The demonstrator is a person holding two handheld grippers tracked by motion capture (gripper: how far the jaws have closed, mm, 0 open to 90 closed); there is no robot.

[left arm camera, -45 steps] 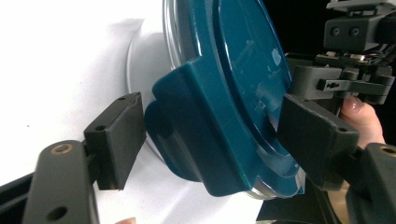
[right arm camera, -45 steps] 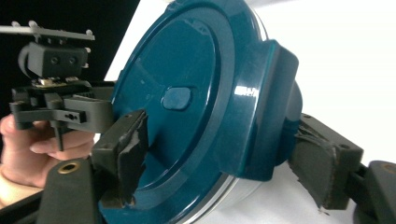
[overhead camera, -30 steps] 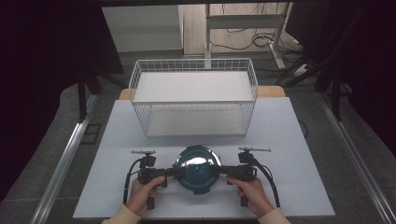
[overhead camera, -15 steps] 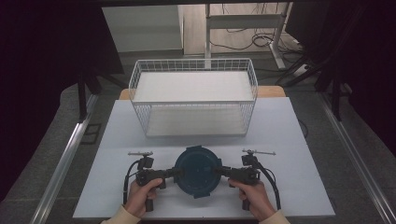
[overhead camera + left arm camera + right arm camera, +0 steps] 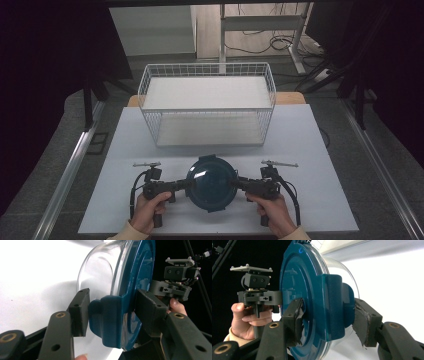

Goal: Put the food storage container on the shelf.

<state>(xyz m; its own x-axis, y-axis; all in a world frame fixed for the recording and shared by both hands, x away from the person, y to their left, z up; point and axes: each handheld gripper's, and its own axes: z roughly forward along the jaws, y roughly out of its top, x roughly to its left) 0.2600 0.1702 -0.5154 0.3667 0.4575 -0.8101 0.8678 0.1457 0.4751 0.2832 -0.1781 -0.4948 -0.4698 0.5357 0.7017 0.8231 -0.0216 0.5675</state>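
On the near half of the white table (image 5: 310, 150), seen from above, a round blue-lidded container (image 5: 211, 182) sits between two hand-held grippers. Left gripper (image 5: 184, 185) comes in from the left and right gripper (image 5: 236, 183) from the right, each held in a hand at the near edge, each reaching the container's rim. Farther back, a white wire basket (image 5: 207, 105) stands across the middle of the table, well apart from the container. Beyond the table the floor is grey, with a light metal stand and loose cables at the far side; dark curtains close off both sides, and metal rails run along the floor left and right of the table.

Along the left gripper, the container shows as a clear bowl (image 5: 100, 272) under a blue lid (image 5: 137, 277). Its jaws have just been closing and now clamp a blue latch tab (image 5: 110, 317) on the lid's edge, one pad on each side. White tabletop fills the left of this view; blackness and the other gripper lie behind.

Along the right gripper, its jaws pinch the opposite blue tab (image 5: 332, 307), one frayed pad (image 5: 362, 327) on the bowl side, the other on the lid's face. Bright white table lies to the right, dark room to the left.
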